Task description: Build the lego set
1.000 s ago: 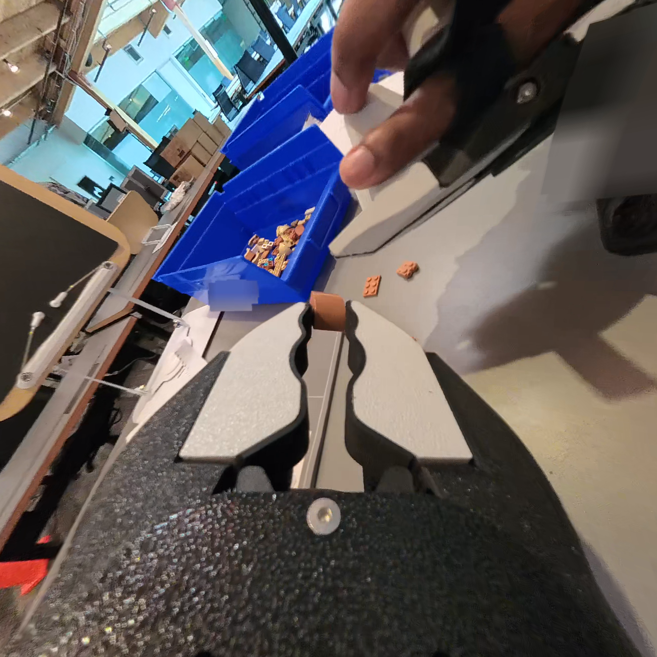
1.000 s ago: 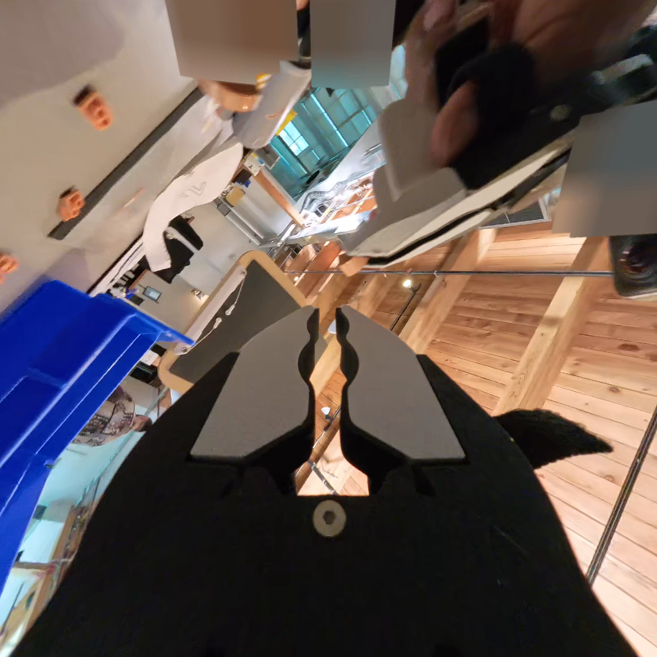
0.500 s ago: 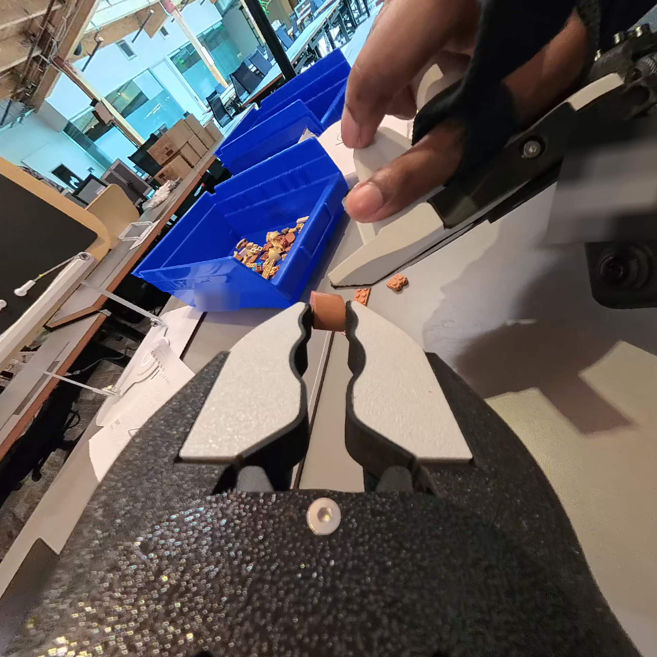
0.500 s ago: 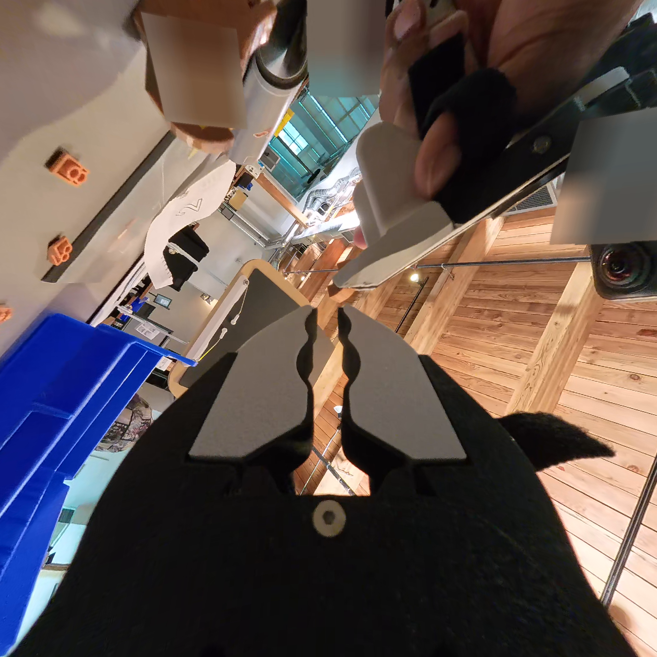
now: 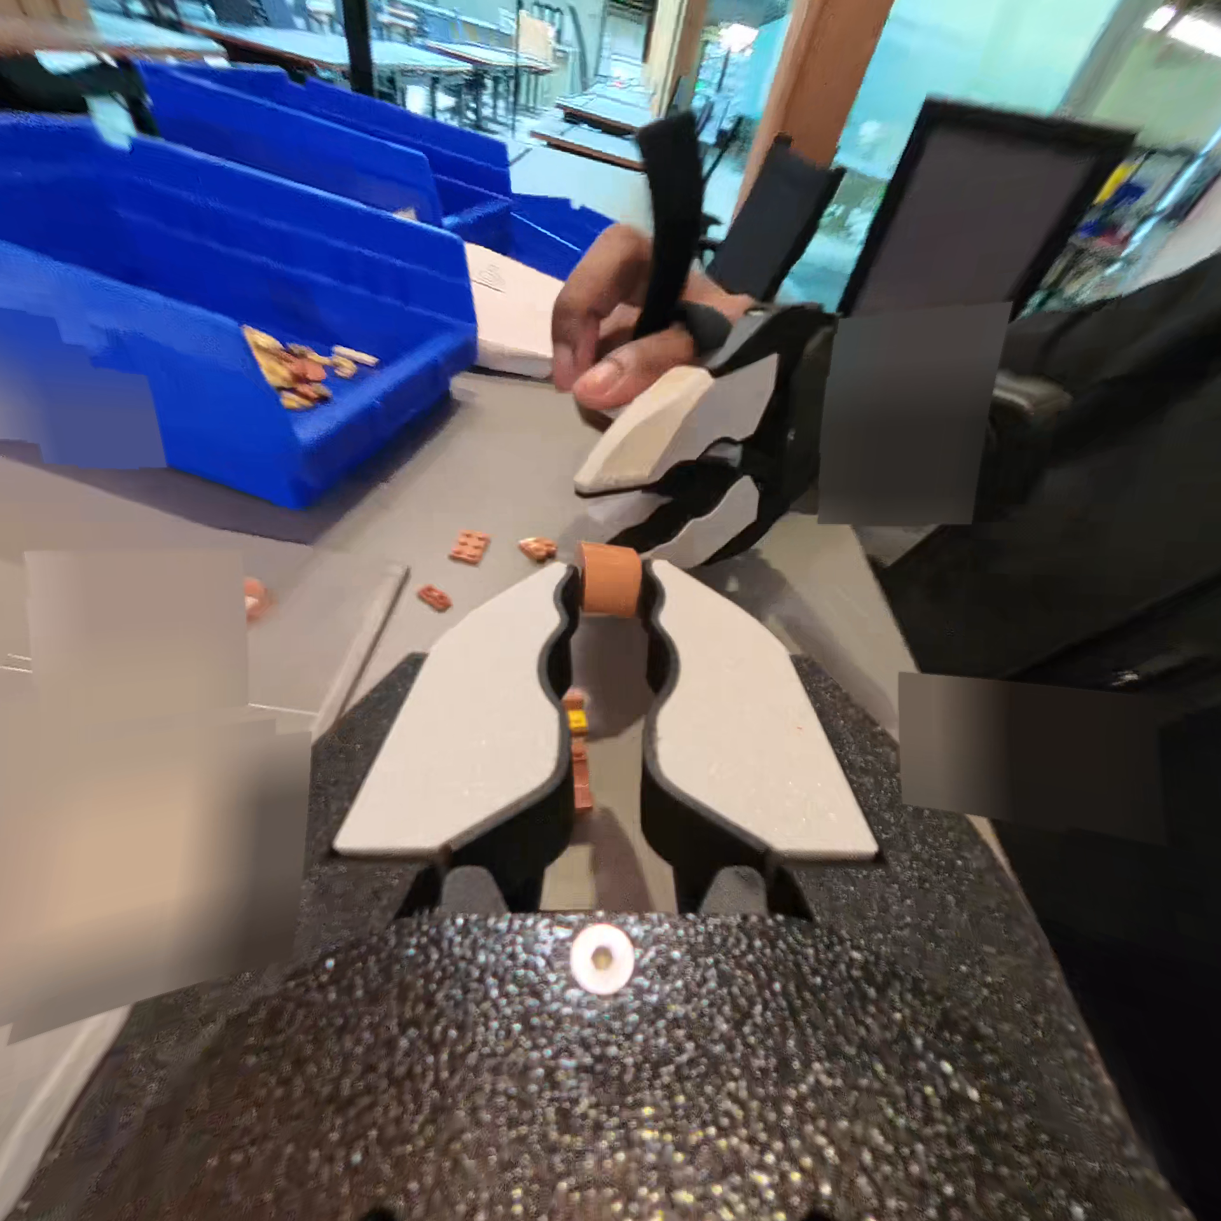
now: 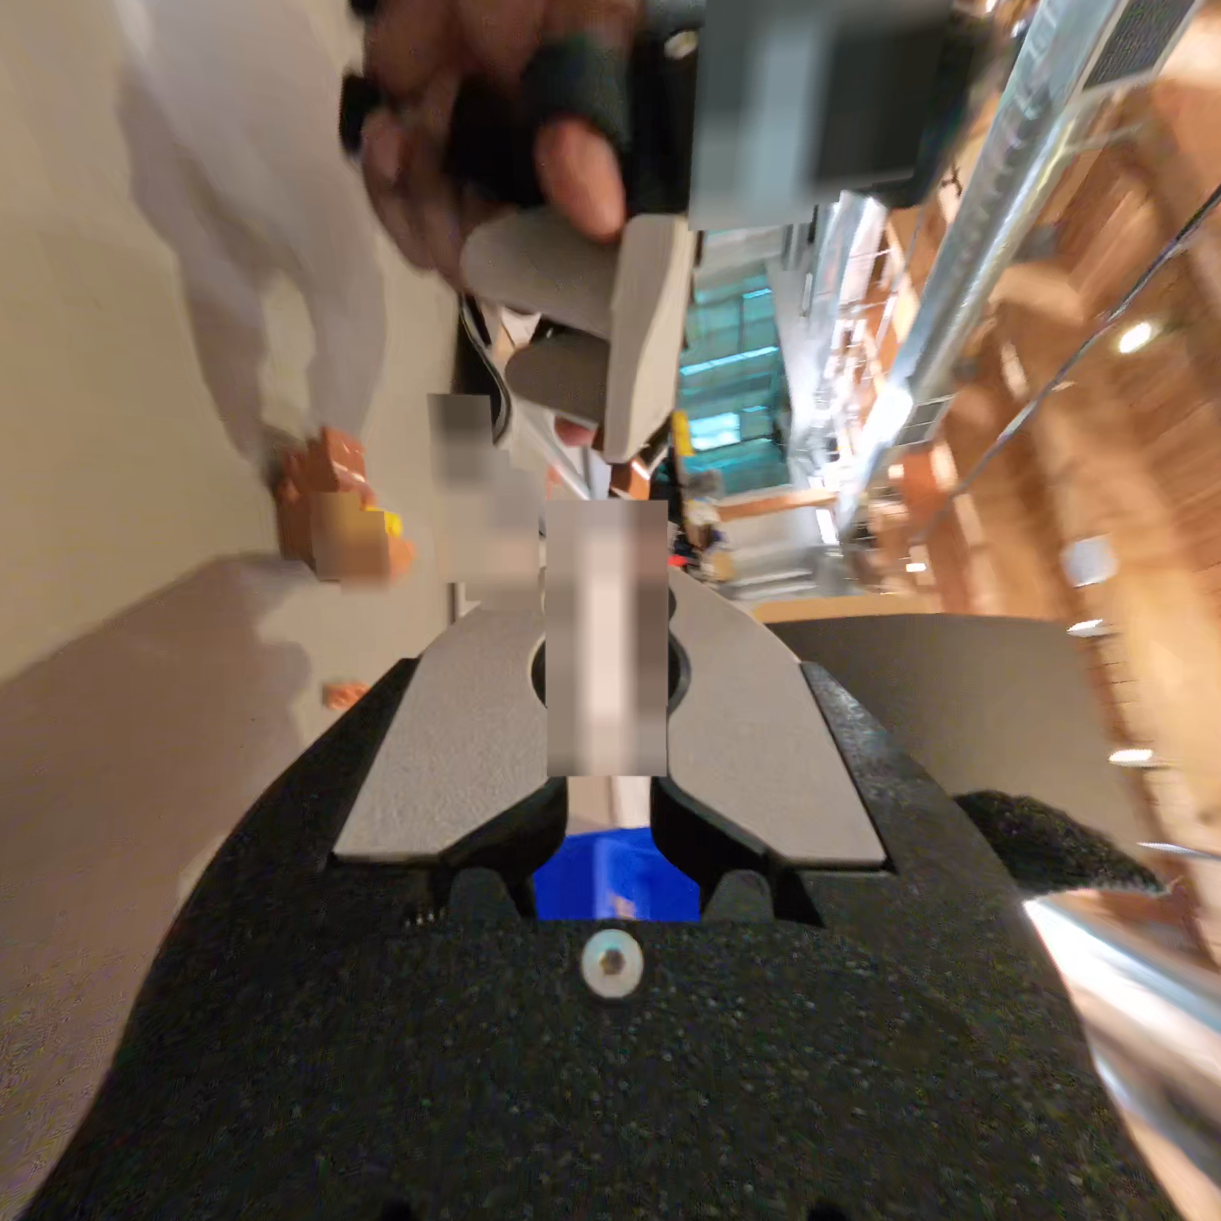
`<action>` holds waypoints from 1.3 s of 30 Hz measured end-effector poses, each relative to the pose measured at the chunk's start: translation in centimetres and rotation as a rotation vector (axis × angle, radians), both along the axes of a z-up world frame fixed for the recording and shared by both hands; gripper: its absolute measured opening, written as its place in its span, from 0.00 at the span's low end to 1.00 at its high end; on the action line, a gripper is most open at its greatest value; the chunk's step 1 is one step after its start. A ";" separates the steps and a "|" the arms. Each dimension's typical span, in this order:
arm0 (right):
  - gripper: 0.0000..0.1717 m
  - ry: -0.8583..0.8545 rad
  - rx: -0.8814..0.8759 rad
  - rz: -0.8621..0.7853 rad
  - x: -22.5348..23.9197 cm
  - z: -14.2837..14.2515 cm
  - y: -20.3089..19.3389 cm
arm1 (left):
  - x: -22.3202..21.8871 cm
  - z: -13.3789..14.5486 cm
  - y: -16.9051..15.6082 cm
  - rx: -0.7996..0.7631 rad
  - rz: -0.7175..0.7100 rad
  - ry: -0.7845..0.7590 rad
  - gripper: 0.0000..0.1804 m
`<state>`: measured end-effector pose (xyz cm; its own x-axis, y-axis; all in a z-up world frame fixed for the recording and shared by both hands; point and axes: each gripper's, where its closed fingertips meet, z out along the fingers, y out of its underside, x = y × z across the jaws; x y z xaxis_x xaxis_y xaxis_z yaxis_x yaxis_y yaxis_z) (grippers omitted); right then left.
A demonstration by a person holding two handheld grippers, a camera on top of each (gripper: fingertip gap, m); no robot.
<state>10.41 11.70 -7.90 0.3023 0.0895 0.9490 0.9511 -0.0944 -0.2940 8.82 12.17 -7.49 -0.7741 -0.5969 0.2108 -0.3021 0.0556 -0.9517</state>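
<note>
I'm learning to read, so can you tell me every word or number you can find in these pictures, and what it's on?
No text here can be read.
White board behind the blue bin: a faint mark, too blurred to read.
Brown round piece pinched in the left gripper: no writing shows.
Small brown plates on the grey table: only studs, no writing.

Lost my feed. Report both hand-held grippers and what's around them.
Left hand-held gripper clamped on a small orange-brown round plastic piece. Right hand-held gripper open, empty, just beyond it. Small orange-brown plastic plates loose on grey tabletop.
</note>
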 end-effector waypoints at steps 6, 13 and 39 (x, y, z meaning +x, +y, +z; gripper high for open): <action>0.15 0.098 -0.027 0.087 -1.0 -0.8 0.1 | -1.2 0.0 -0.6 -0.141 -0.103 0.131 0.09; 0.16 -0.012 0.043 0.071 -1.4 -0.5 1.1 | -0.8 -0.8 -0.8 -0.154 -0.081 0.205 0.09; 0.04 -0.062 -0.045 0.090 -1.5 -2.5 1.4 | -0.7 -3.6 -0.1 0.229 -0.024 0.095 0.09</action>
<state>8.94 13.08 -10.36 0.2317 0.1568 0.9601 0.9726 -0.0199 -0.2315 8.14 12.11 -11.10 -0.7716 -0.6196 0.1441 -0.3853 0.2749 -0.8809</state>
